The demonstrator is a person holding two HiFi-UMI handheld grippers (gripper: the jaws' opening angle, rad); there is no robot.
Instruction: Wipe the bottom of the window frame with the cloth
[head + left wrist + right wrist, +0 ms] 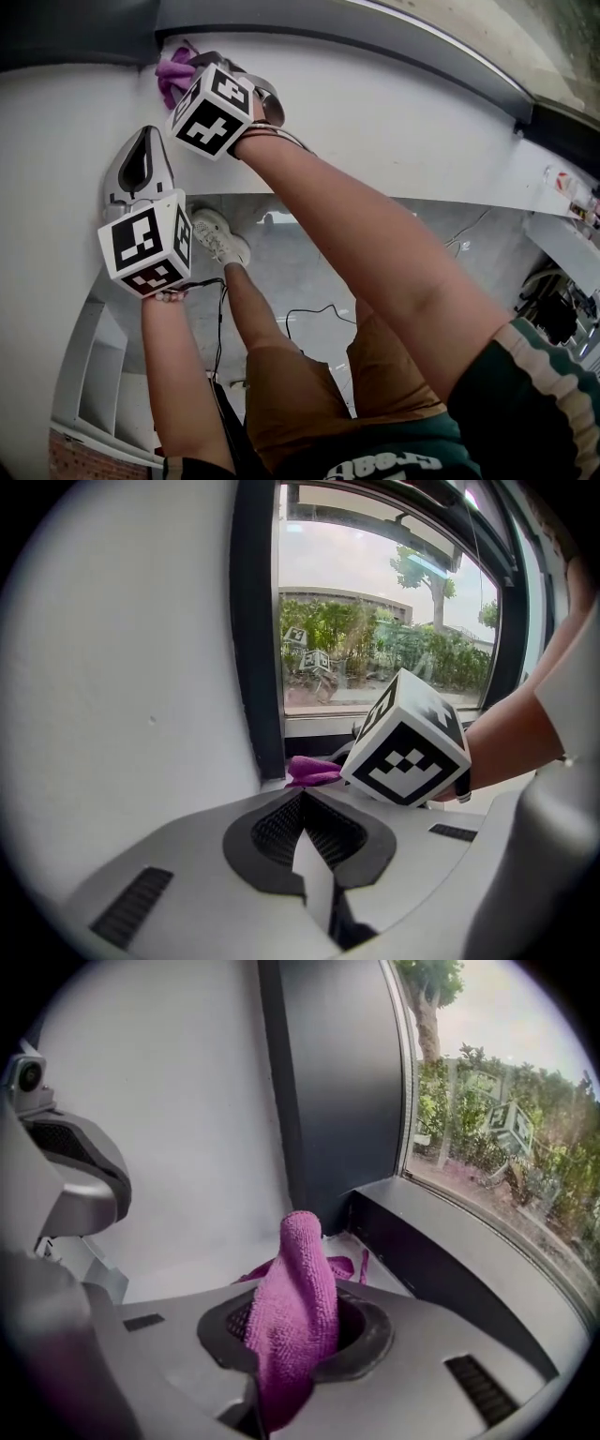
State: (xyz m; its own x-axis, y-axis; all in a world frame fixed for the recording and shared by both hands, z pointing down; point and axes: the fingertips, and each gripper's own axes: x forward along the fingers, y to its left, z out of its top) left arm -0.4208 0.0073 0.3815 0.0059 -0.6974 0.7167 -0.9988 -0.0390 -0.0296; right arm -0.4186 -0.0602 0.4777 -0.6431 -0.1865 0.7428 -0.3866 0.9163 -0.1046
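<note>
A purple cloth [172,77] lies bunched in the left corner of the white sill [394,122], against the dark bottom window frame [375,37]. My right gripper [197,70] reaches across to that corner and is shut on the cloth. In the right gripper view the cloth [298,1279] stands up between the jaws of the right gripper [295,1314], beside the bottom frame [441,1241]. My left gripper [147,133] hovers lower on the sill, shut with nothing in it. In the left gripper view the left gripper [302,797] points toward the cloth [311,772].
The dark vertical frame post [253,630] meets the white wall at the left. Below the sill edge are the floor, a black cable [309,314], the person's shoe [220,236] and a white shelf [94,375]. A cluttered table [562,234] stands at the right.
</note>
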